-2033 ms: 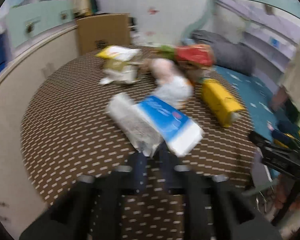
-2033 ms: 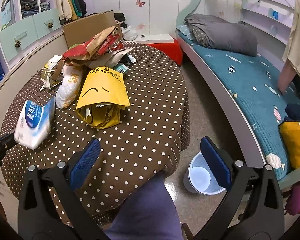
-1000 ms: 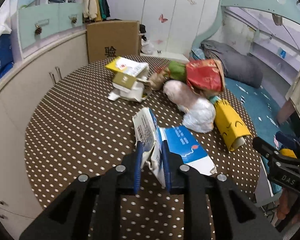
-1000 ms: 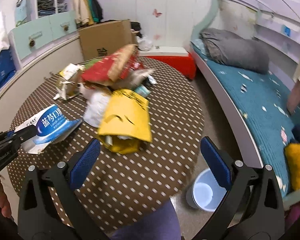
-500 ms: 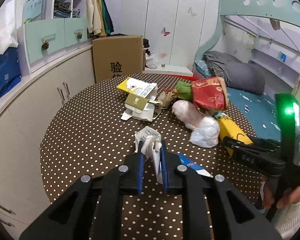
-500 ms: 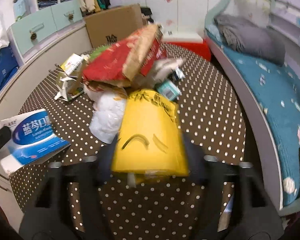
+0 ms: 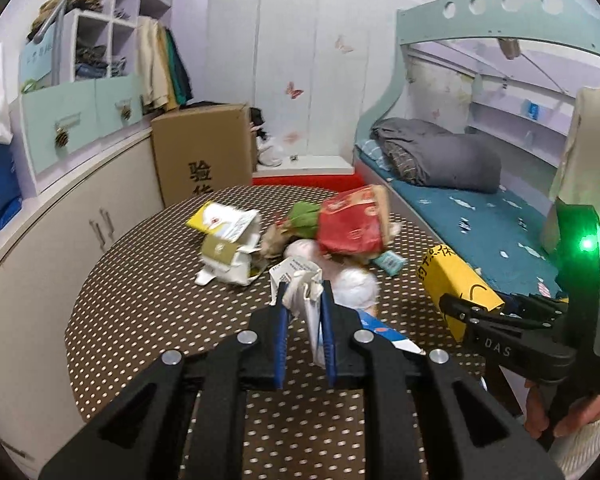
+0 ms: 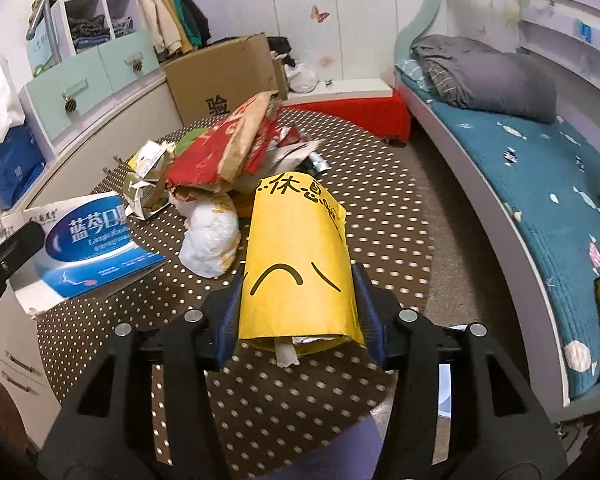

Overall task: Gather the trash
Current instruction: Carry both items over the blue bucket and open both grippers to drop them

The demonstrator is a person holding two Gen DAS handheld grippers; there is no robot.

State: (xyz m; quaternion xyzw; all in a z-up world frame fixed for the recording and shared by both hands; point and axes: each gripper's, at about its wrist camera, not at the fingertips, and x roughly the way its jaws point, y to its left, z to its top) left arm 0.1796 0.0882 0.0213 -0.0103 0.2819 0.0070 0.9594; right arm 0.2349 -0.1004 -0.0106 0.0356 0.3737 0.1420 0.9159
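Left gripper (image 7: 304,312): we pinch the crumpled blue-and-white plastic wrapper (image 8: 88,240) tight — it hangs off the brown dotted table (image 7: 140,312).
Right gripper (image 8: 298,320): half closed, we squeeze the yellow paper bag (image 8: 296,264) by its sides — ready to lift.

Yellow bag (image 8: 296,264) (black scribbles) on brown, white-dotted tablecloth (image 8: 380,216).

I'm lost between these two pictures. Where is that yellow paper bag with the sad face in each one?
Left wrist view: yellow bag at right, beside the other claw.
Right wrist view: yellow bag in the centre, between the blue pads.
Shared landmark: the cardboard box behind the table.
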